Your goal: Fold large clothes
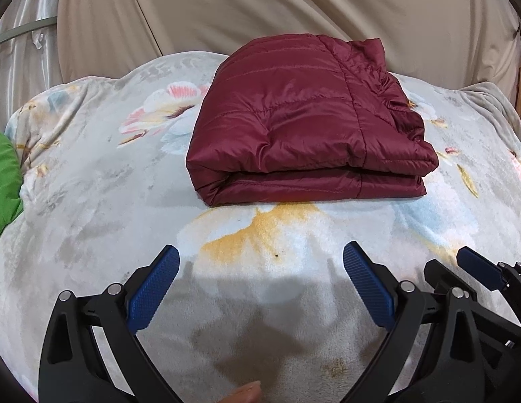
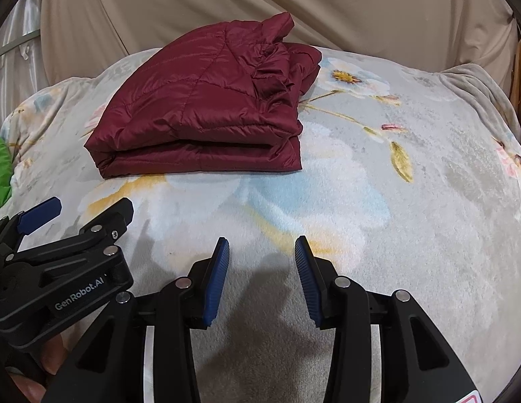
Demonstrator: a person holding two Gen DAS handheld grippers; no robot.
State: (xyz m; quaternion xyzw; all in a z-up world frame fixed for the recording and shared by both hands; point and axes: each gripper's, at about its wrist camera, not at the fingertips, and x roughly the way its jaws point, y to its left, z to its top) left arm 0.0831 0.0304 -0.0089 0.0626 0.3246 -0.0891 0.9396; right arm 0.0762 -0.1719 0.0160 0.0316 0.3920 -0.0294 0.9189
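The maroon puffer jacket [image 1: 307, 124] lies folded on the floral blanket [image 1: 92, 174], at 12 o'clock from both empty tongs: left tongs [image 1: 260, 285] wide, right tongs [image 2: 262, 278] narrower. Folding looks finished; next probably means fetching another garment. Only the left view shows much of the green cloth [image 1: 3, 174] at 9 o'clock

Bright, even indoor light; both views sharp in the middle, strongly curved with dark corners. Soft shadows fall on the blanket [image 1: 92, 184] just beneath each gripper.
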